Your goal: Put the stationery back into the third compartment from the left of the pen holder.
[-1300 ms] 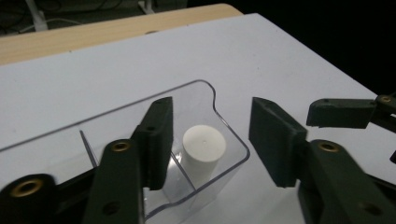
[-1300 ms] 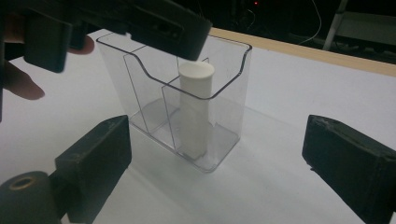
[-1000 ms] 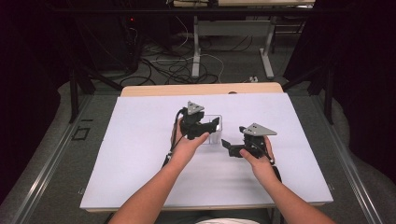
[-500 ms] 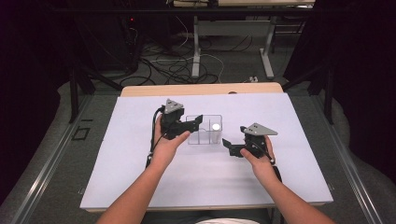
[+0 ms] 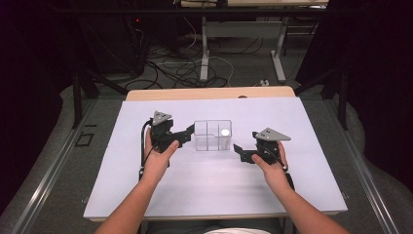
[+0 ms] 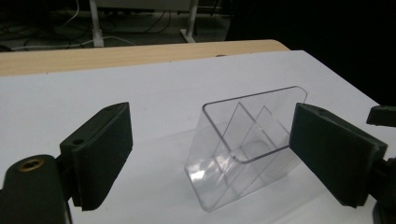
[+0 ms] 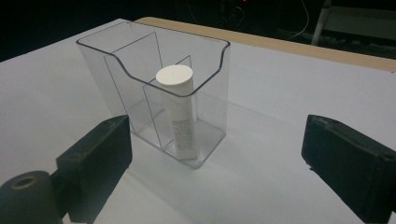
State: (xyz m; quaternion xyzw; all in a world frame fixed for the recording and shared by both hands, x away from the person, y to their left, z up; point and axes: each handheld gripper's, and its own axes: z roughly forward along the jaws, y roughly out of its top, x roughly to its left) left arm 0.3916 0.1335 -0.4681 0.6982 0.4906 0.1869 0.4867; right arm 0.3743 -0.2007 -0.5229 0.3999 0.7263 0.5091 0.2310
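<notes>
Flanking clear organizer [image 5: 213, 136] | L tongs [image 5: 188, 132] opening, empty | R tongs [image 5: 238, 150] open, empty

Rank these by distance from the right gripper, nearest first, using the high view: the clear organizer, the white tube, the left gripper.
1. White tube: upright in the organizer's end compartment on the right gripper's side.
2. Clear organizer: mid-table between both grippers; its middle lies just beyond the tube.
3. Left gripper: at the organizer's far end, jaws open.

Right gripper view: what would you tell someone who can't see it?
A clear plastic organizer stands on a white table, with a white tube upright in one compartment. The right gripper has its black jaws open, apart from it.
</notes>
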